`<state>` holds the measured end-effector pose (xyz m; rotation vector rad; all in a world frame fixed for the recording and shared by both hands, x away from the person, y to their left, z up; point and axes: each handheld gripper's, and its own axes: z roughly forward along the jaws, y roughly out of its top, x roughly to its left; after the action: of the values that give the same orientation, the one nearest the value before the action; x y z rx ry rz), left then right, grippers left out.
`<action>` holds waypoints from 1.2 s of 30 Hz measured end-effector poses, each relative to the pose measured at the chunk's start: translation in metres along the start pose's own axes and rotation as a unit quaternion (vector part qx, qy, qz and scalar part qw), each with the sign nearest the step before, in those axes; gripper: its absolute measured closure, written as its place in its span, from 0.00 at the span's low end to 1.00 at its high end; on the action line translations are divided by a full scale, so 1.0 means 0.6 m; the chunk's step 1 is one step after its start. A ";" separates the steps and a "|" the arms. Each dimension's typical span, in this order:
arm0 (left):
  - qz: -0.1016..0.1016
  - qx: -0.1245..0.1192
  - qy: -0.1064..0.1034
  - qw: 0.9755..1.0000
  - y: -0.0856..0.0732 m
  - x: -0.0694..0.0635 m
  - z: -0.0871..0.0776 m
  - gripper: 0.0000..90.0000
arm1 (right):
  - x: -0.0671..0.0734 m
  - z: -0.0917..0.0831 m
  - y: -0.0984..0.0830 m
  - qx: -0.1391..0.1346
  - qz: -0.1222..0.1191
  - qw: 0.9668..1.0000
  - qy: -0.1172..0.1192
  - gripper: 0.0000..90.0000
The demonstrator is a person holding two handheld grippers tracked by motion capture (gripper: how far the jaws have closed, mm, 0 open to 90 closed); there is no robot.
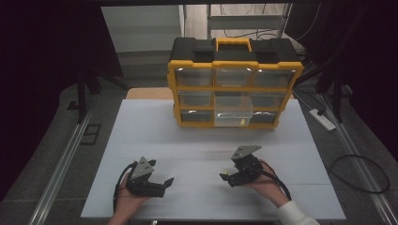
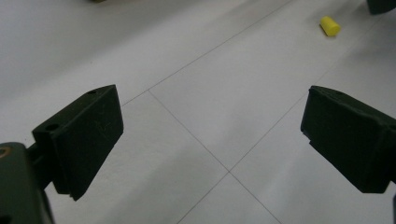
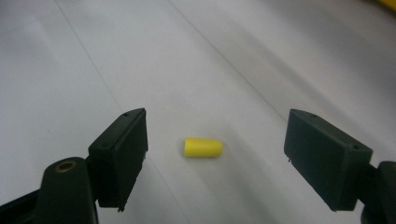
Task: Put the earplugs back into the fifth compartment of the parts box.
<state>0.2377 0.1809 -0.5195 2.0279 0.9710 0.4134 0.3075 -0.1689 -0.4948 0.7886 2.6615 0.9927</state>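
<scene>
A small yellow cylinder (image 3: pixel 203 147) lies on its side on the white table (image 1: pixel 187 140), in front of the right hand. My right gripper (image 3: pixel 217 122) is open just above the table; the cylinder lies between its two black jaws, touching neither. The high view shows that gripper (image 1: pixel 225 176) pointing left with the cylinder (image 1: pixel 226 172) at its tips. My left gripper (image 1: pixel 167 183) rests in the left hand near the front edge, open, with nothing between its jaws (image 2: pixel 212 126). From its own view the cylinder (image 2: pixel 330 25) lies far off at the upper right.
A yellow and black drawer cabinet (image 1: pixel 234 84) stands at the back of the table, its bottom middle clear drawer (image 1: pixel 233 115) pulled out. A power strip (image 1: pixel 322 118) and a looped cable (image 1: pixel 361 173) lie on the floor to the right.
</scene>
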 end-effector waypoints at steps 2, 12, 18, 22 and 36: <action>0.000 0.000 0.000 1.000 0.000 0.000 0.000 0.06 | 0.001 0.009 -0.001 0.008 -0.004 1.000 0.000 0.26; -0.001 0.000 -0.003 1.000 0.000 0.000 0.000 0.06 | -0.001 0.033 -0.006 0.029 -0.002 1.000 0.008 0.29; 0.000 0.000 -0.004 1.000 0.000 0.000 0.000 0.06 | 0.001 0.040 -0.009 0.035 -0.008 0.999 0.002 0.36; 0.000 0.001 -0.003 1.000 0.000 0.000 0.000 0.06 | 0.004 0.042 -0.009 0.037 -0.022 0.999 0.006 0.49; 0.000 0.000 -0.003 1.000 0.000 0.000 -0.001 0.07 | 0.006 0.041 -0.008 0.038 -0.043 0.998 0.014 0.76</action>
<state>0.2373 0.1810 -0.5194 2.0281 0.9664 0.4082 0.3110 -0.1566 -0.5164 0.6740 2.7471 0.8922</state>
